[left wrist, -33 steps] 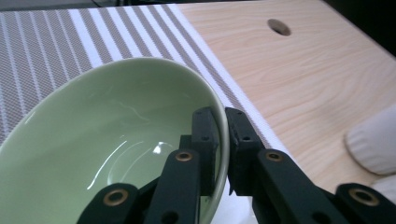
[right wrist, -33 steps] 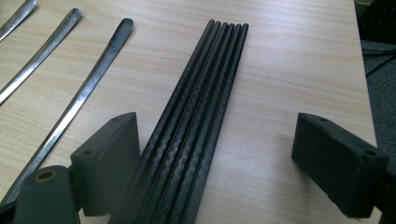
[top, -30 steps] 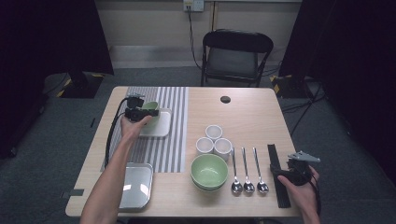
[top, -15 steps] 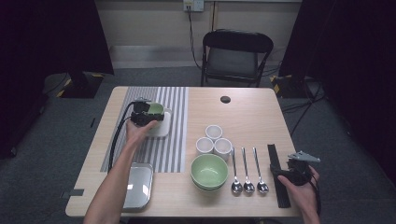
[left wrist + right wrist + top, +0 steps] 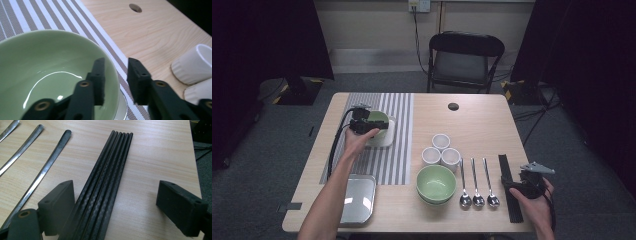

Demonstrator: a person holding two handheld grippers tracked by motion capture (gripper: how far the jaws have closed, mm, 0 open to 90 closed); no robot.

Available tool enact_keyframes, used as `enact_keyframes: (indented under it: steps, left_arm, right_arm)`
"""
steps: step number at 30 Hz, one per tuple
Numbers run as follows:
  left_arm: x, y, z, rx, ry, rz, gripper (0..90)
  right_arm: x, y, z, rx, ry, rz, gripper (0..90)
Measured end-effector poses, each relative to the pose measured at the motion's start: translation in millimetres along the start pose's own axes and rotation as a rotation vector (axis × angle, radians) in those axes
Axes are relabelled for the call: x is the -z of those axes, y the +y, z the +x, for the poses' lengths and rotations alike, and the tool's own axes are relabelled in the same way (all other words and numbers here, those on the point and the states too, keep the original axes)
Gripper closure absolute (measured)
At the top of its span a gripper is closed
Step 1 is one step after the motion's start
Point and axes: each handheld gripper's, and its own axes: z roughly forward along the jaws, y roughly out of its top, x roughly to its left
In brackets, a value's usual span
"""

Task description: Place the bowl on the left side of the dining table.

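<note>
moved: green bowl (image 5: 377,121) carried a little toward the desk's right edge on the white square plate (image 5: 384,137), left claw (image 5: 116,82) with it; jaws have just been opening, bowl rim between them
left claw: jaws spread astride the bowl's rim, one pad inside the bowl, one outside, neither seen pressing it
bowl place: seated on the plate, on the striped mat (image 5: 399,150), toward the desk's far left corner
right claw: right claw (image 5: 116,207) spread wide, idle over the black chopsticks (image 5: 105,182) near the desk's right edge, nothing pinched
step judged: release of the bowl onto the plate
how to do well: jaws to be widened until both pads are clear of the rim, then lifted straight up; no sideways pull, or the bowl may be dragged off centre or tipped
nearby: white cups (image 5: 441,150) well apart, no obstacle
</note>
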Motion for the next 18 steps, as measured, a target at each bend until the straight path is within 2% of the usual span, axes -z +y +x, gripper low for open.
enact_keyframes:
  steps: [2, 4, 8, 12, 13, 16, 17, 18]
  left_arm:
    - [3.1, -0.2, 0.8, -0.003, -0.009, 0.002, 61.0]
    - [14.0, 0.3, 1.0, -0.029, -0.009, -0.005, 56.2]
    - [25.6, 0.9, -3.0, -0.073, -0.008, 0.001, 53.0]
    - [33.1, -5.6, -2.1, -0.093, 0.007, -0.012, 54.9]
    - [35.0, -8.6, -2.0, -0.096, 0.010, -0.029, 55.5]
    - [36.5, -12.6, -1.5, -0.095, -0.002, -0.023, 59.6]
    - [35.4, -16.5, -2.8, -0.132, 0.023, -0.002, 61.7]
    - [34.3, -18.4, -1.9, -0.127, 0.015, 0.001, 61.6]
  right_arm:
    - [0.0, 0.0, 0.0, -0.001, 0.000, 0.000, 14.2]
    - [0.0, 0.0, 0.1, -0.001, 0.000, 0.000, 14.2]
    - [0.1, 0.0, 0.1, -0.001, 0.000, 0.000, 14.2]
    - [0.1, -0.1, 0.2, -0.002, -0.001, 0.000, 14.3]
    - [0.1, 0.0, 0.2, -0.002, -0.001, 0.000, 14.3]
    - [0.1, -0.1, 0.2, -0.002, -0.001, 0.000, 14.3]
    - [0.1, -0.1, 0.2, -0.002, -0.001, 0.000, 14.3]
    - [0.1, 0.0, 0.2, -0.002, -0.001, 0.000, 14.3]
